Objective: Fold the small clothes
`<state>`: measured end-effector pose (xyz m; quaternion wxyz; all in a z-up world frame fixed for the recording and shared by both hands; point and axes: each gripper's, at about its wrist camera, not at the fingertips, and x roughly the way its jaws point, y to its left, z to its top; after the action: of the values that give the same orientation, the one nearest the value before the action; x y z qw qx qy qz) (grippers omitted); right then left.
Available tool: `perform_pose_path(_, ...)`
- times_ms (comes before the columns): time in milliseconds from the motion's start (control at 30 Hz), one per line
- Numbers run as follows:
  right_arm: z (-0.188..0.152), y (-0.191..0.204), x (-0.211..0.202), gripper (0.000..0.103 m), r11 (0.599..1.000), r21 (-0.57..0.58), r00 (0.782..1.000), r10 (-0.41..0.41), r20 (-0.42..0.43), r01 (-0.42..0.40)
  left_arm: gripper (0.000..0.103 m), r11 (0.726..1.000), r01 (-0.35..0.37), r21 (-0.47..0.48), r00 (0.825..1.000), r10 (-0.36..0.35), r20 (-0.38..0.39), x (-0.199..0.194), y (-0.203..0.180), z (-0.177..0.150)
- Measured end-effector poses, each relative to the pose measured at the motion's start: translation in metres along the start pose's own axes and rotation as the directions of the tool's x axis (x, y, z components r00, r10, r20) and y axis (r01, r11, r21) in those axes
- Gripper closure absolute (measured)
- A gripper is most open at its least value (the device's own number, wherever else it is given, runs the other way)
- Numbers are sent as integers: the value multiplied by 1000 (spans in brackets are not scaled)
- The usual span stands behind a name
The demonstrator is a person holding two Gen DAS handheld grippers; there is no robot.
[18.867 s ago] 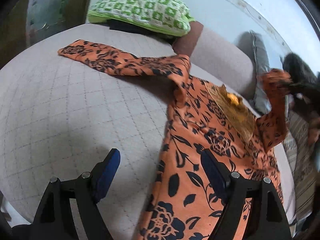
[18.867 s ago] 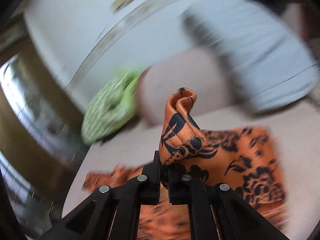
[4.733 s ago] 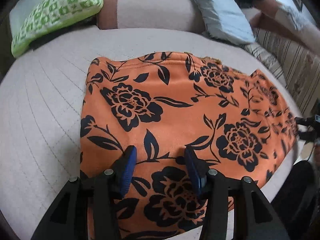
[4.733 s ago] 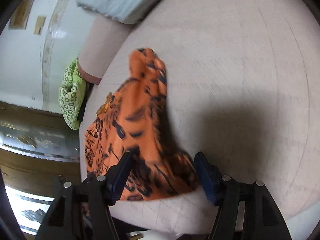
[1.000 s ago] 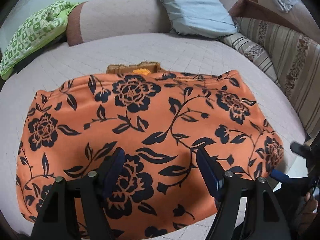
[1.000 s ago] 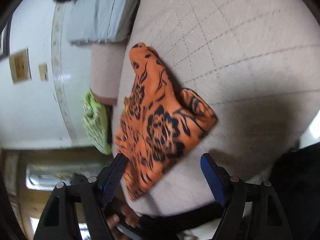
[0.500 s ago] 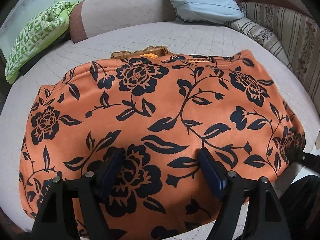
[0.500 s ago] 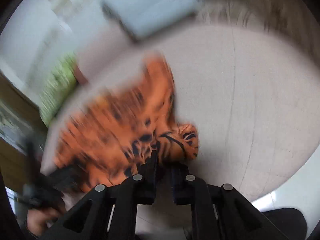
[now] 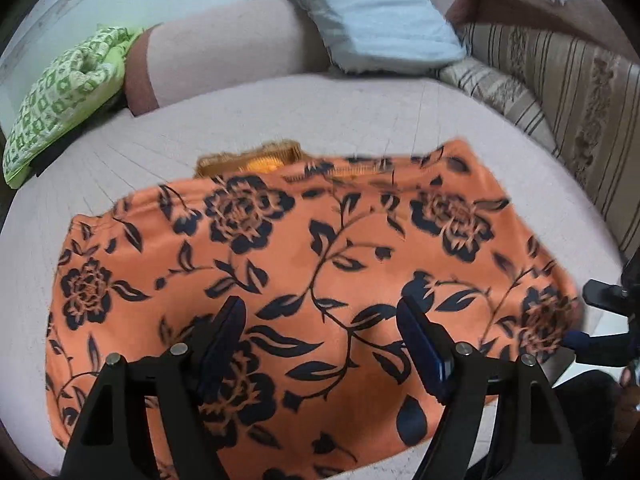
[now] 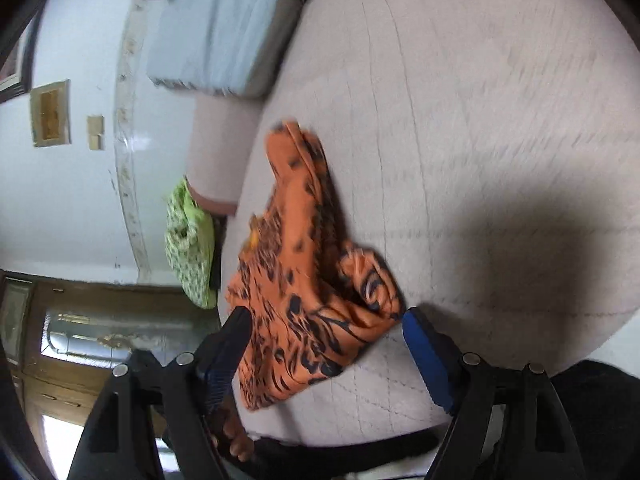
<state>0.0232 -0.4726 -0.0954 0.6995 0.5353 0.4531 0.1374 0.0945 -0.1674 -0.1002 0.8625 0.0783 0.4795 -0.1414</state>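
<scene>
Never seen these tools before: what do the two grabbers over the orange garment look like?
Both look alike: the left gripper and right gripper have black angular plastic arms with small silver bolt heads, and each of the jaws ends in a flat dark blue pad. No cables or markings show.

A pale quilted round cushion (image 9: pixel 360 116) sits before a green patterned pillow (image 9: pixel 60 92), a light blue pillow (image 9: pixel 372 20) and a striped beige sofa (image 9: pixel 568 92).

The orange garment (image 9: pixel 304 272) with black floral print lies folded into a broad rectangle, flat on the quilted cushion (image 9: pixel 328 120).
</scene>
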Motion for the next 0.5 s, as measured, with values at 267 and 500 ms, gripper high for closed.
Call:
perform_pose_path(267, 2, 21, 55, 83, 985, -172, 998, -36, -60, 25, 23, 1000, -20, 4, 998, 21, -51, 17, -1, -6)
perform_pose_path(500, -58, 119, 48, 88, 693, -644, 946, -252, 204, 323, 23, 998, -62, 24, 997, 63, -46, 21, 0, 0)
